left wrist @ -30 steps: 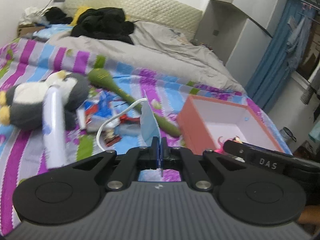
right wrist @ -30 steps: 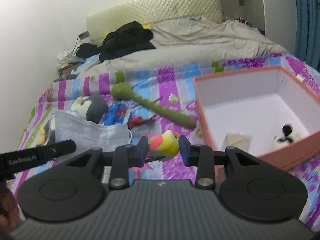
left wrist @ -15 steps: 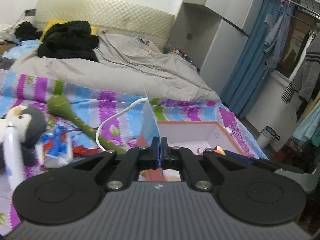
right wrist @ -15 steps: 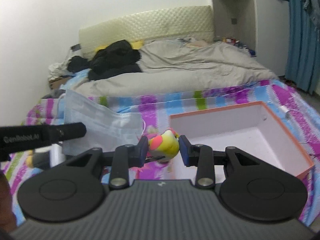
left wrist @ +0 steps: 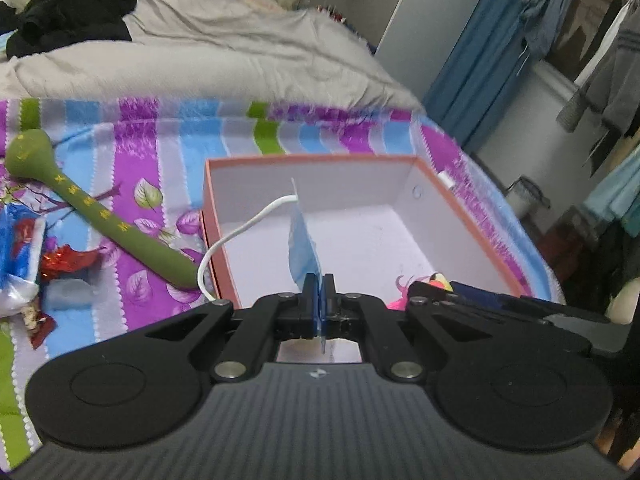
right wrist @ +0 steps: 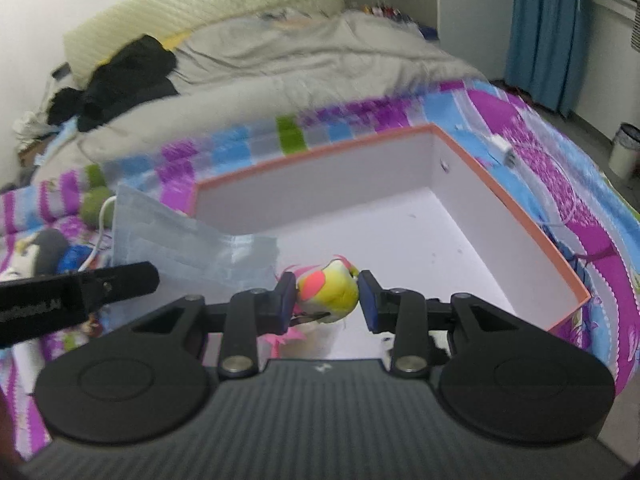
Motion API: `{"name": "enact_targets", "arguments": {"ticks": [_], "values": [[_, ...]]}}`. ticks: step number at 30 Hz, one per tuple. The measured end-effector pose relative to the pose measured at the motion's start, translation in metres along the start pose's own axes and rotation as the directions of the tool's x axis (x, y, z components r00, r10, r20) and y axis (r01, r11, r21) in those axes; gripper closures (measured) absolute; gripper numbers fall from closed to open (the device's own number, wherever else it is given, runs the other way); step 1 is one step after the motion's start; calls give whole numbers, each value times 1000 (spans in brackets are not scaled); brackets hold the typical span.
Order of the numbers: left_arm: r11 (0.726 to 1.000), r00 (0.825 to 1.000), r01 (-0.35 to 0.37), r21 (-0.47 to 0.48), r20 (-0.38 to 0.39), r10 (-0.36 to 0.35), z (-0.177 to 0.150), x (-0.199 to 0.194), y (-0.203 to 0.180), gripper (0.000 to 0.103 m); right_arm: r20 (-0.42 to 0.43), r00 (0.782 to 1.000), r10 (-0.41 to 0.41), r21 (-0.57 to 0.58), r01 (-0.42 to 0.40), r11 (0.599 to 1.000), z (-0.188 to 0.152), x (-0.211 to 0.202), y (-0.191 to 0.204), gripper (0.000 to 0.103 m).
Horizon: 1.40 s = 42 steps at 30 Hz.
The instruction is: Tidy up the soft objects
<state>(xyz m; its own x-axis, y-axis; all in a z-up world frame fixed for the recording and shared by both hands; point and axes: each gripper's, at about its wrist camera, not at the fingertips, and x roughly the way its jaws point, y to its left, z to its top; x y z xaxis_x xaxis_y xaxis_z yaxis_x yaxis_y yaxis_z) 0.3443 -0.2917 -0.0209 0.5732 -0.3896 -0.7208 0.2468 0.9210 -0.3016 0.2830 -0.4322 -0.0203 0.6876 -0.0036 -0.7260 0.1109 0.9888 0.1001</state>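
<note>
My left gripper (left wrist: 319, 300) is shut on a light blue face mask (left wrist: 303, 246) with a white ear loop, held edge-on over the orange box (left wrist: 472, 216) with a white inside. In the right wrist view the mask (right wrist: 180, 240) hangs over the box's near left corner. My right gripper (right wrist: 327, 296) is shut on a small yellow, pink and white soft bird toy (right wrist: 329, 292), held over the box (right wrist: 500, 204). The toy and the right gripper also show in the left wrist view (left wrist: 436, 280).
A green long-handled massage stick (left wrist: 92, 208) lies left of the box on the striped purple, blue and green sheet. Blue and red wrappers (left wrist: 24, 248) lie further left. A grey penguin plush (right wrist: 44, 252) lies at left. A grey duvet and black clothes (left wrist: 68, 20) are behind.
Both grippers have moved right and forward with their loads, from over the sheet to over the open box. The box now fills the middle of both views.
</note>
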Motion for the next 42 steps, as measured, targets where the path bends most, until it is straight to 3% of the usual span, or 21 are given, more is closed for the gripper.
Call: {"name": "enact_targets", "arguments": {"ticks": [6,11,14,15,16,24,32,42], "values": [[1000,998,11,-24,-59,-12,-9,40,5,101,-63,998,-2,32,4,999,-8,34,-23,66],[999,998,-7,-38,-66,4,-14,51,12,98,-88,996,1,70,5,998,-14,46,-35,65],[999,998,-13,-53,-55,10,-13,46,18,66,-99,995,3,78,4,997,-15,46,-36,61],[998,999,-20,-52,-40,18,-13,41,19,56,-99,995,4,76,4,997,-15,44,-35,55],[999,999,-24,-47,-28,23,-12,35,19,55,-94,996,1,75,6,997,-15,42,-33,53],[999,995,-42,-17,84,43,-16,-31,17,55,-16,999,49,76,-48,996,-7,-1,-19,53],[997,973,-71,-15,218,73,-42,-117,28,55,95,989,116,49,-121,991,-13,-69,9,53],[995,954,-104,-9,282,103,-90,-202,53,55,164,970,178,-28,-176,984,-44,-138,55,53]]}}
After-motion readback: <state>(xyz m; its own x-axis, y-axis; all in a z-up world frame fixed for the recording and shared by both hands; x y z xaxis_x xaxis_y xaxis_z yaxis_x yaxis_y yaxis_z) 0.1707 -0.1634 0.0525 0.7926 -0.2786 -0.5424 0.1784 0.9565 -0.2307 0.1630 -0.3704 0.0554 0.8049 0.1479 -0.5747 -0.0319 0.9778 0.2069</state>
